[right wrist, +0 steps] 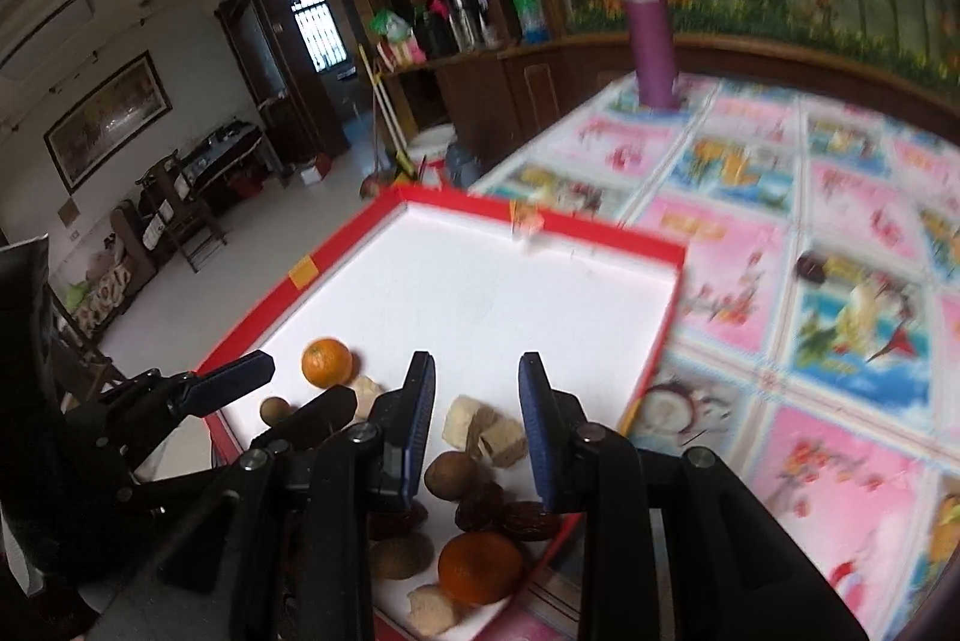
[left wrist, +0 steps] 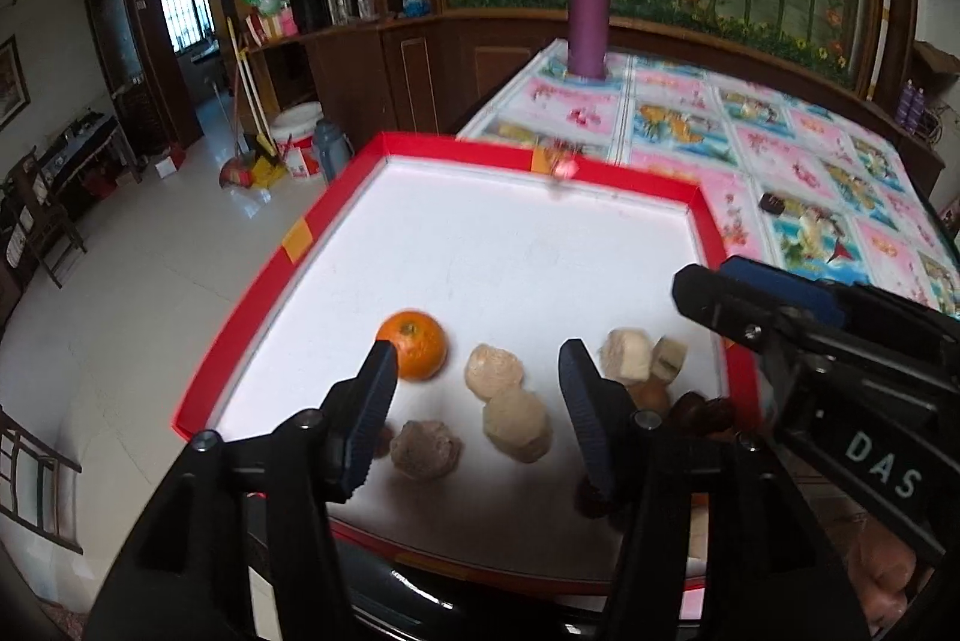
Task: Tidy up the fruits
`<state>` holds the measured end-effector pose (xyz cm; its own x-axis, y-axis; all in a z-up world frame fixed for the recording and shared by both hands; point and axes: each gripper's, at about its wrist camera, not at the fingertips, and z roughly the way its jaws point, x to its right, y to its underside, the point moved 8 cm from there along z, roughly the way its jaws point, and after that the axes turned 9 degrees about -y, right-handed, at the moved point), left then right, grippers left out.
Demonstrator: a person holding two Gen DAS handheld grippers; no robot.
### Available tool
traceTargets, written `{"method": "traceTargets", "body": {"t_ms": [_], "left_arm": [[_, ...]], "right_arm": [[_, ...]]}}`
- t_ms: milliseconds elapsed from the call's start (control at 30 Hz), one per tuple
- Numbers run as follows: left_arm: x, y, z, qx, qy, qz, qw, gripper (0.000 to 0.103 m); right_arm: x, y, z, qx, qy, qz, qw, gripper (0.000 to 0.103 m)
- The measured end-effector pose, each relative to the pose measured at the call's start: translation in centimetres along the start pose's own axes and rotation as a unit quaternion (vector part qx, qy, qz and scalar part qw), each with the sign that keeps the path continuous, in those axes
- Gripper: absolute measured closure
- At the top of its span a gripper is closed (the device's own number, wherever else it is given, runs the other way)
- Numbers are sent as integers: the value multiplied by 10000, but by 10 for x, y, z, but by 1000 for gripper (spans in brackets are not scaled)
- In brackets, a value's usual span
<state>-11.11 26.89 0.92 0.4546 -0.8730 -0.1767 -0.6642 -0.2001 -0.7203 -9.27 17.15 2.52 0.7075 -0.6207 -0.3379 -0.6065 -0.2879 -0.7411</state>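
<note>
Fig.: My left gripper (left wrist: 477, 365), jaws wide and empty, hangs over pale fruit pieces (left wrist: 495, 370); right gripper (right wrist: 477, 386), narrower, also empty, over cut chunks (right wrist: 480, 428). To grip well, I'd centre one piece btwn pads, close gently. Count: 2 oranges (right wrist: 326, 362), approx. 3 dates (right wrist: 504, 512), all near front of red-rimmed tray (left wrist: 288, 257).

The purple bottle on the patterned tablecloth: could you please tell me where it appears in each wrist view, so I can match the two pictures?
Left wrist view: the purple bottle stands upright at top centre, beyond the far edge of the red tray.
Right wrist view: the bottle is upper right of centre, leaning left from lens distortion and blurred.
Shared landmark: the red tray, with an orange near its left side.
</note>
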Motion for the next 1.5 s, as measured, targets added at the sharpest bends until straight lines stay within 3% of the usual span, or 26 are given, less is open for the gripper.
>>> {"method": "traceTargets", "body": {"t_ms": [200, 467, 767, 967, 1100, 1500], "left_arm": [[-4, -8, -26, 206, -134, -135, 9996, 30], [-8, -9, -68, 604, -457, -69, 9971, 13], [-22, -4, -108, 777, -528, -349, 9950, 0], [-53, -2, -132, 919, -776, -885, 9888, 0], [-63, 3, -139, 805, -914, -946, 9880, 0], [-79, 10, -167, 1042, -980, -980, 9848, 0]], "right_arm": [[-12, -6, -32, 215, 327, -354, 9986, 72], [-13, -4, -75, 489, 453, -251, 9975, 41], [-25, 2, -113, 813, 677, -428, 9935, 36], [-42, 18, -128, 864, 714, -636, 9917, 34], [-58, 23, -132, 864, 704, -804, 9905, 33], [-81, 26, -144, 1057, 830, -908, 9868, 32]]}}
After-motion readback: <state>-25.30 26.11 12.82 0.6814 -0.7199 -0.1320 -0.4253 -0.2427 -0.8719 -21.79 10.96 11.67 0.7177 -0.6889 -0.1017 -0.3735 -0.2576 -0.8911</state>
